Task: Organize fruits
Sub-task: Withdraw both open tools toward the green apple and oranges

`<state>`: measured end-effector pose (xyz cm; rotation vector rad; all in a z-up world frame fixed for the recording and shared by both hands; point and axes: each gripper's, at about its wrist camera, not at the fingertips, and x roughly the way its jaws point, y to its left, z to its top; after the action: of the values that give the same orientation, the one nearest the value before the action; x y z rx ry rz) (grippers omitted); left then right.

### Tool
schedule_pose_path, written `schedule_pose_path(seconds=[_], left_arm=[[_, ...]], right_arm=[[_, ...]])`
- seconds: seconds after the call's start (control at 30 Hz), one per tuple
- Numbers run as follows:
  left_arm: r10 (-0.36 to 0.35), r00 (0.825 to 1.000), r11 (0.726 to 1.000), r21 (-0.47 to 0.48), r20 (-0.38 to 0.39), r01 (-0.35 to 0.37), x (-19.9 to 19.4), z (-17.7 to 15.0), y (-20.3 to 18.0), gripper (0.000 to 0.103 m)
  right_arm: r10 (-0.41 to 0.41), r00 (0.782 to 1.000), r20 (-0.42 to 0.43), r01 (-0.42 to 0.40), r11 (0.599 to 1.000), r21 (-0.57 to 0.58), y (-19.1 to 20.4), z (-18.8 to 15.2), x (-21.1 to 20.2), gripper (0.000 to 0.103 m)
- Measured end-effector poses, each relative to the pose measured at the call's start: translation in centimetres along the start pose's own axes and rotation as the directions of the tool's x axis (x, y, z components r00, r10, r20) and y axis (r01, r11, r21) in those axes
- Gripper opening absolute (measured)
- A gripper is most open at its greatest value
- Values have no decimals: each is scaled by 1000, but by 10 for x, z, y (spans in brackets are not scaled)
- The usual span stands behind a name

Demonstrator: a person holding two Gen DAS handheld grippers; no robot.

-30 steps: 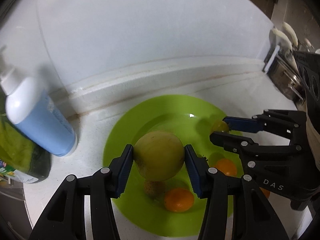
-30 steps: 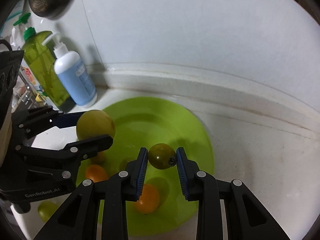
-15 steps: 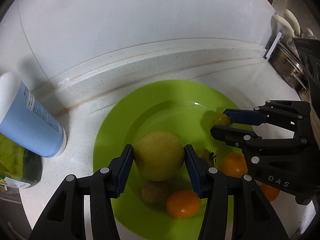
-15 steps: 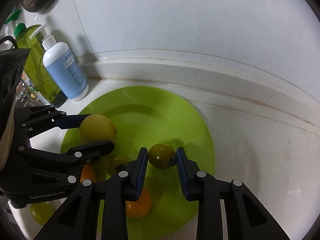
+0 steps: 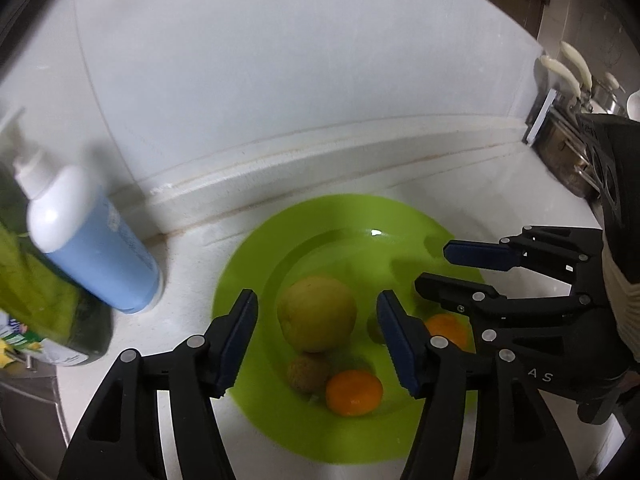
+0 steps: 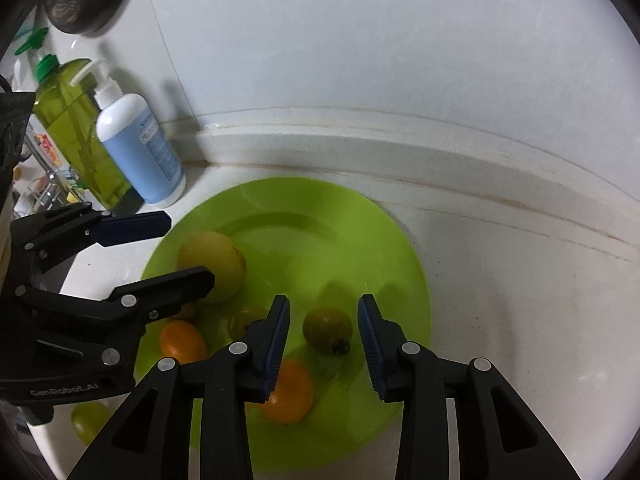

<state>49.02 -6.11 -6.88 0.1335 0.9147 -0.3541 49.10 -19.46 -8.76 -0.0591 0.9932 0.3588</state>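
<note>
A lime-green plate [image 5: 256, 256] [image 6: 384, 240] lies on the white counter. My left gripper [image 5: 316, 336] is open, its jaws apart on either side of a large yellow-green fruit [image 5: 316, 312] [image 6: 212, 264] that rests on the plate. My right gripper [image 6: 323, 340] is open around a small green tomato [image 6: 327, 330] that lies on the plate. Two orange fruits [image 5: 353, 393] [image 6: 290, 392] [image 6: 182, 342], a small brown fruit [image 5: 307, 372] and another small green fruit [image 6: 244, 318] also lie on the plate.
A blue pump bottle [image 5: 92, 256] [image 6: 140, 148] and a green bottle [image 6: 76, 132] stand left of the plate against the white wall. A green fruit [image 6: 88, 420] lies on the counter beside the plate. A metal rack [image 5: 568, 152] is at the far right.
Both grippers have opened and let go: the large yellow-green fruit and the small green tomato now rest on the plate. Both grippers have pulled back a little.
</note>
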Motion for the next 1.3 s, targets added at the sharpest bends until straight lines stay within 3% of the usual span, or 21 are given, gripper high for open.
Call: schedule_pose_path(seconds=[0.3, 0.87, 1.3], left_arm=[[31, 994, 998, -52, 107, -25, -54, -12, -2, 68], [90, 963, 993, -92, 253, -68, -153, -63, -20, 76], [138, 953, 987, -112, 269, -111, -184, -115, -28, 81]], right_arm=[[-23, 993, 117, 21, 1000, 17, 11, -11, -55, 46], [-76, 950, 303, 79, 997, 1, 55, -57, -160, 63], [-108, 932, 347, 113, 994, 7, 85, -99, -193, 67]])
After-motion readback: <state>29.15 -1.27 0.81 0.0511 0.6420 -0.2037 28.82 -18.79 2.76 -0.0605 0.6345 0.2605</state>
